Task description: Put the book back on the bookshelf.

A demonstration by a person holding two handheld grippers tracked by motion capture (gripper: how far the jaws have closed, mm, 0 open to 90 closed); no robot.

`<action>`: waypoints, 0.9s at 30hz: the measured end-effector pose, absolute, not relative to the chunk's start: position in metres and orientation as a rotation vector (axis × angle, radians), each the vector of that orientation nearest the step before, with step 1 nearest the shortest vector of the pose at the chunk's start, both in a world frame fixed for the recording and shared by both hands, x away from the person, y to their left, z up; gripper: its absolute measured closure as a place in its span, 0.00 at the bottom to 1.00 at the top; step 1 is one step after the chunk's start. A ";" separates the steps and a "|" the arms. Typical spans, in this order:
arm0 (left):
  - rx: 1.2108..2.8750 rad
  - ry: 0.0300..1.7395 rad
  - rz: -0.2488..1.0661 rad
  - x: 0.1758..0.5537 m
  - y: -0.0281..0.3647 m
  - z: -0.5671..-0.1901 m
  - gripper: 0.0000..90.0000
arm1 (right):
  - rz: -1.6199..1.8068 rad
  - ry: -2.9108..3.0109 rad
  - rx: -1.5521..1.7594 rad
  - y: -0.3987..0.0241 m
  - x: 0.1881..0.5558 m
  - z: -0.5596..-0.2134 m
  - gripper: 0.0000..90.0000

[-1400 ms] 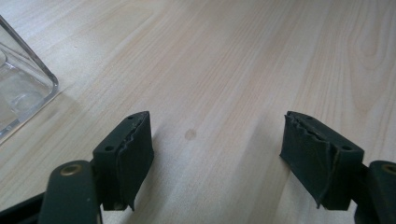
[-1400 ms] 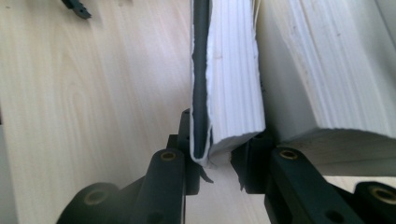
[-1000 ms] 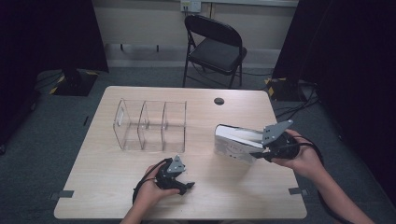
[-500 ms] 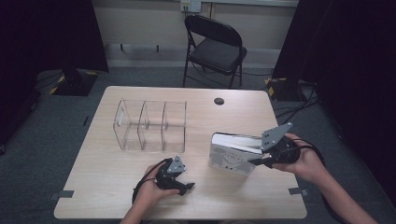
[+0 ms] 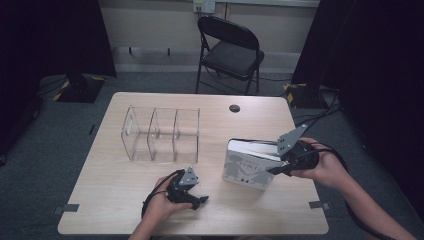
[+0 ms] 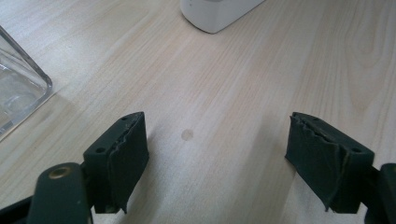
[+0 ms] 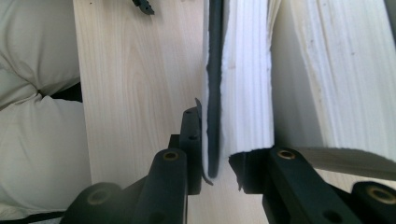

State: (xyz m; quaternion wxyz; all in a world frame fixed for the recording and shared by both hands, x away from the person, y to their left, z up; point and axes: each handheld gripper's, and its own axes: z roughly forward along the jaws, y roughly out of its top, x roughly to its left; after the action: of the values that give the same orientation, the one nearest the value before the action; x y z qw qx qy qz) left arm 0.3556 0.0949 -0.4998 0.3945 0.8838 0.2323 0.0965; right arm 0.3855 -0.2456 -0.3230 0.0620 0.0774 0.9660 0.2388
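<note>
The book [image 5: 246,167] bears dark lettering across its pale front cover, between two dark figures, but in the high view the letters are too small and blurred to read. No other writing, label, brand, number or sign can be made out anywhere.
</note>
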 end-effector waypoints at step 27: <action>2.238 0.578 0.236 0.356 0.094 -0.501 0.20 | 0.719 2.997 0.254 -0.247 0.396 -0.322 0.84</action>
State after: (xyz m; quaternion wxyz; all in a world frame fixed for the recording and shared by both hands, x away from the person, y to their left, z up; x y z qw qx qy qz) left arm 0.3556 0.0940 -0.5006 0.3978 0.8838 0.2282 0.0933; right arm 0.3961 -0.2466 -0.3223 0.0247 0.0821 0.9689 0.2323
